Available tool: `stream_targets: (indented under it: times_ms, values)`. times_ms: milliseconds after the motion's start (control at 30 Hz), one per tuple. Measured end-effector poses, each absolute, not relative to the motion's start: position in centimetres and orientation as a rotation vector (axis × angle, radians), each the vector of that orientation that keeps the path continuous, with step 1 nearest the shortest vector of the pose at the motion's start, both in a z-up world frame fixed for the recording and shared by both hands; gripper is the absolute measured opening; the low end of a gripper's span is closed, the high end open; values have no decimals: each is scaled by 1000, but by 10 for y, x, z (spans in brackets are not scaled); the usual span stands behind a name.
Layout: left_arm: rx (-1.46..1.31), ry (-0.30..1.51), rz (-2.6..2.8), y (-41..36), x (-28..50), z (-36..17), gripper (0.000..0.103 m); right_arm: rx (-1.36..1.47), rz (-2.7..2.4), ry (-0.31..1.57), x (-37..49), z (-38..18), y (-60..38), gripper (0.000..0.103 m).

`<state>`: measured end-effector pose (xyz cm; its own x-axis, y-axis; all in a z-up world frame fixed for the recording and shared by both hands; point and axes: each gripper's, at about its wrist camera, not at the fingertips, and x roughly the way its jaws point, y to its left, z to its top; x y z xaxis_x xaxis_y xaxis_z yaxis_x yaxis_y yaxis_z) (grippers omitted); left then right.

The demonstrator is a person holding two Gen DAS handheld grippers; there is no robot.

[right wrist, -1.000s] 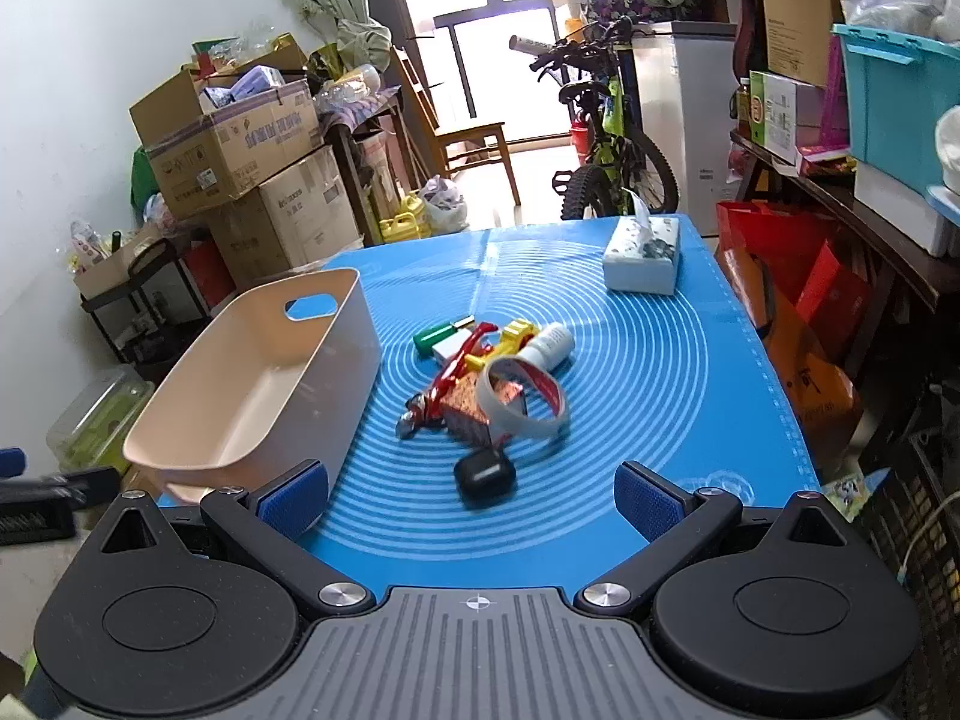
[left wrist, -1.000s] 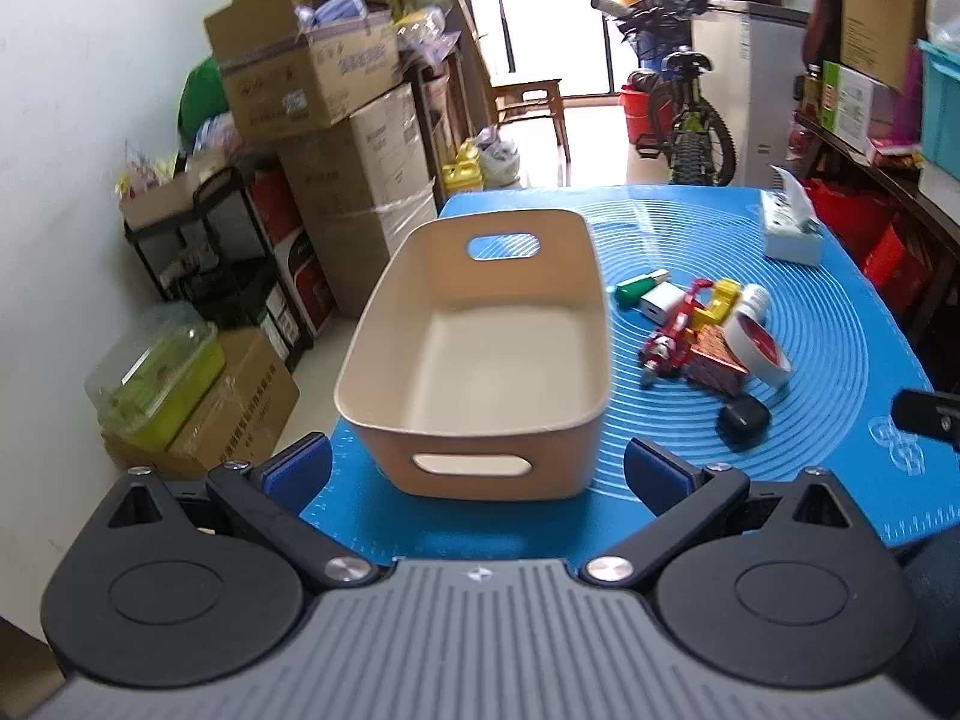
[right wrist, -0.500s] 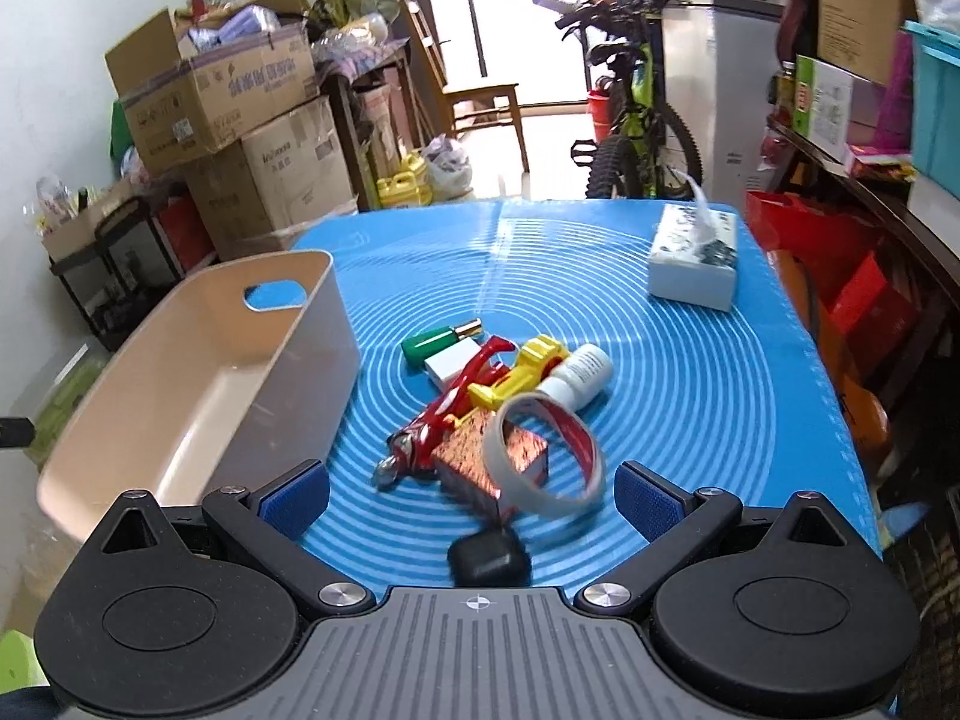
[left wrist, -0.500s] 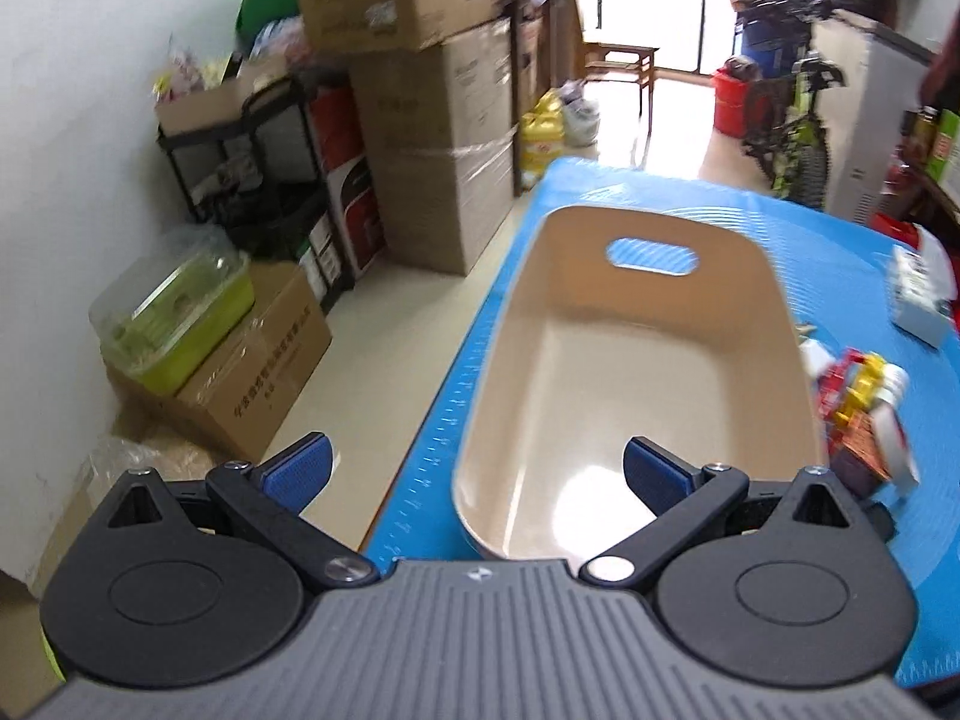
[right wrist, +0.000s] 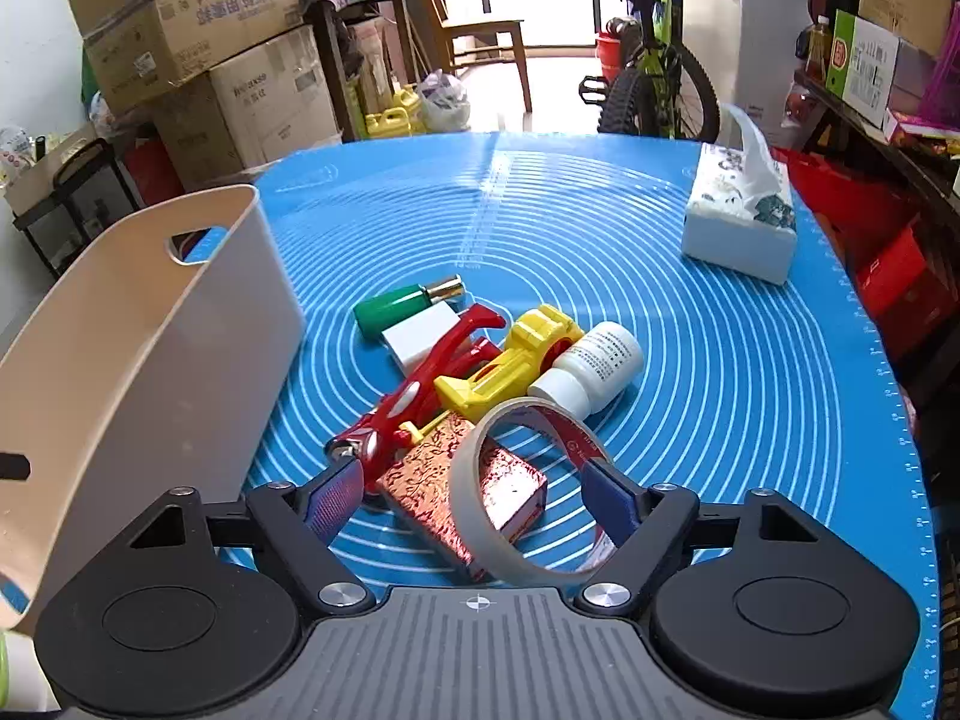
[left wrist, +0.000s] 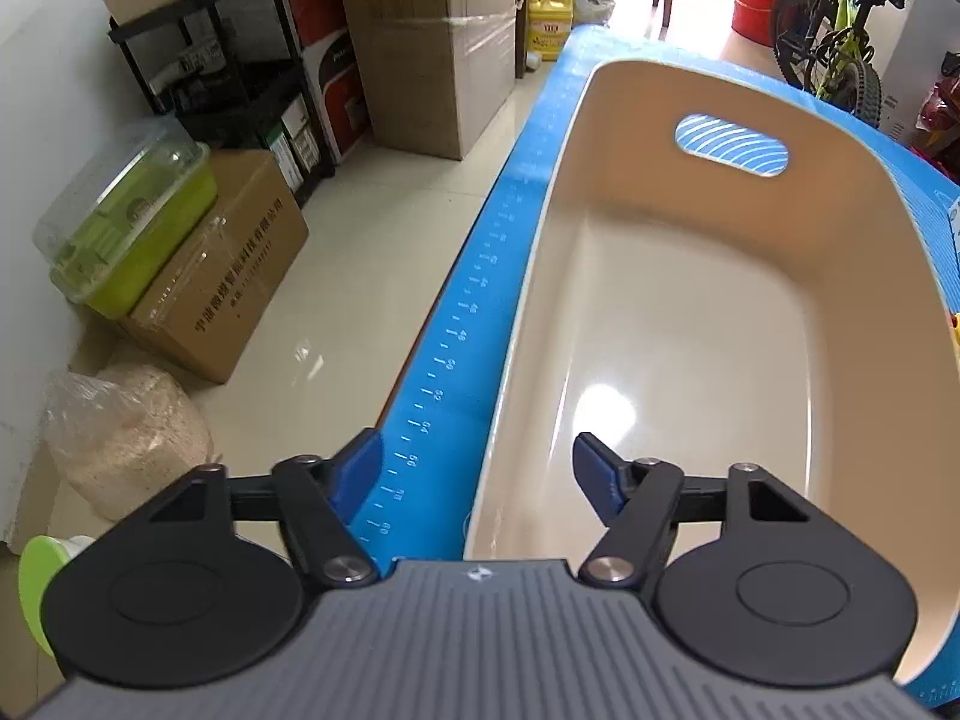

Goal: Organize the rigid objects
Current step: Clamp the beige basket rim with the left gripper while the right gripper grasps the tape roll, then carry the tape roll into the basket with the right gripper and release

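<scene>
An empty beige bin stands on the blue mat at the table's left edge; it also shows in the right wrist view. My left gripper is open, its jaws either side of the bin's near left rim. A pile lies on the mat: tape roll, red patterned box, red toy, yellow toy, white bottle, green bottle, white block. My right gripper is open, its jaws either side of the tape roll and box.
A tissue box sits at the mat's far right. Cardboard boxes, a black shelf and a green-lidded container stand on the floor left of the table. A bicycle is behind the table.
Both grippers moved forward and down. The left one came over the bin's near left rim and narrowed a little. The right one closed in around the tape roll; the black case dropped out of view.
</scene>
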<state>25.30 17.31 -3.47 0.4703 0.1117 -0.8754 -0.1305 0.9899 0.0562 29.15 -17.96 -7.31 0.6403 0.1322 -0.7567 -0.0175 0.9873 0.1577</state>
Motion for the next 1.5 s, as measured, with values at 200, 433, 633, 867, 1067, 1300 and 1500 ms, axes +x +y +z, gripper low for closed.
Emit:
stream_targets:
  times_ms: [200,433,633,867,1067,1300,1500]
  values:
    - [-38,1127,147,177,257,-49,34,107,95,893,305,-83,-173,71]
    - [-76,1125,106,174,258,-49,11,76,105,900,309,-85,-166,51]
    - [-70,1122,111,172,260,-49,11,89,95,905,313,-85,-167,25]
    - [-68,1121,111,172,259,-50,11,106,82,873,308,-72,-168,23]
    - [-70,1124,113,173,260,-49,11,60,85,767,296,-45,-157,23]
    - [-58,1119,107,174,259,-49,10,34,133,579,285,1,-133,23]
    - [-46,1118,106,170,259,-51,10,58,254,458,287,32,-103,23]
